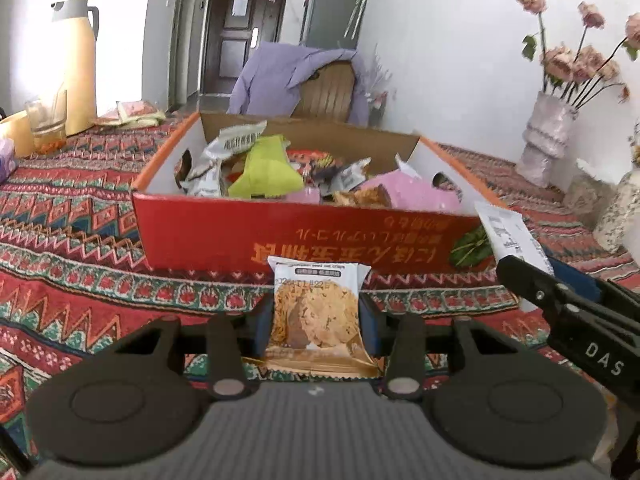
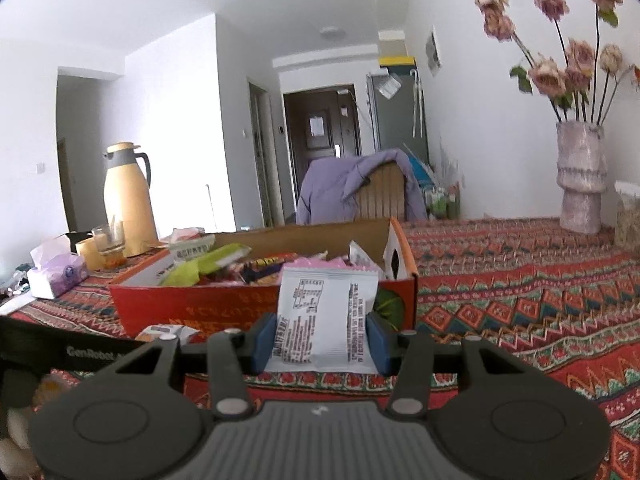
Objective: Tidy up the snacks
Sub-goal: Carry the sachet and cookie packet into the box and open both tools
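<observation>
My left gripper (image 1: 316, 320) is shut on a cookie packet (image 1: 316, 312), held above the patterned tablecloth just in front of the red cardboard box (image 1: 280, 236). The box holds several snack packets, among them a green one (image 1: 264, 168) and a pink one (image 1: 412, 192). My right gripper (image 2: 322, 340) is shut on a white packet (image 2: 324, 320) with printed text facing me, held near the box's front right corner (image 2: 404, 296). The right gripper and its packet (image 1: 508, 232) also show in the left wrist view at the right.
A yellow thermos (image 1: 78, 64), a glass (image 1: 46, 126) and a tissue box (image 2: 56, 276) stand at the left. A vase of dried flowers (image 2: 580, 176) stands at the far right. A chair with a purple garment (image 1: 296, 80) is behind the table. Loose packets (image 1: 134, 112) lie near the thermos.
</observation>
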A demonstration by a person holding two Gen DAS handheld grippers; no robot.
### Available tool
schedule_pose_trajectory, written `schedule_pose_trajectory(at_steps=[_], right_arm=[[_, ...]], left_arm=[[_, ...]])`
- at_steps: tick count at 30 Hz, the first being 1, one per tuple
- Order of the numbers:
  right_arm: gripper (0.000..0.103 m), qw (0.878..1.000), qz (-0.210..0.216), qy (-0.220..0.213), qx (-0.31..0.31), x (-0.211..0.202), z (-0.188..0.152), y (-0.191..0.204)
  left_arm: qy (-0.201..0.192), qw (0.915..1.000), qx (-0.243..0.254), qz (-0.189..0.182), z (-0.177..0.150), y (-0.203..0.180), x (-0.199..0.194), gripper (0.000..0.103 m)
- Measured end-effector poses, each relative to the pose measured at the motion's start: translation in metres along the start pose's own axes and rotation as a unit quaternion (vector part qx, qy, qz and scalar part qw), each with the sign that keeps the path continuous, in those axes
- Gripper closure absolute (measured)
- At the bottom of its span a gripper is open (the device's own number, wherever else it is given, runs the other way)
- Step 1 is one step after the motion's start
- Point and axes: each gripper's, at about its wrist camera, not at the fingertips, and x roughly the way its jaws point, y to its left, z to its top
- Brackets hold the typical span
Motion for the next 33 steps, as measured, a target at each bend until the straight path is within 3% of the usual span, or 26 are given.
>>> schedule_pose_trajectory(at_steps=[9,16,33], right_arm=[[0.055,0.999,-0.002,-0.037,-0.028,-0.012,0.02,0.016],[0.055,0.998,0.005,-0.048,-0.041,0.009,0.051,0.031],[0.055,1.0,-0.013,-0.009,-0.021,0.1,0.098,0.028]], left_arm=[[-0.055,0.9982,0.002,-0.022,0.022,0.009,-0.028,0.059],[-0.093,0.9955,0.013,-0.009,0.059,0.012,-0.027,0.059],[-0.093,0.9946,0.014,0.045,0.125,0.013,0.038,0.059]])
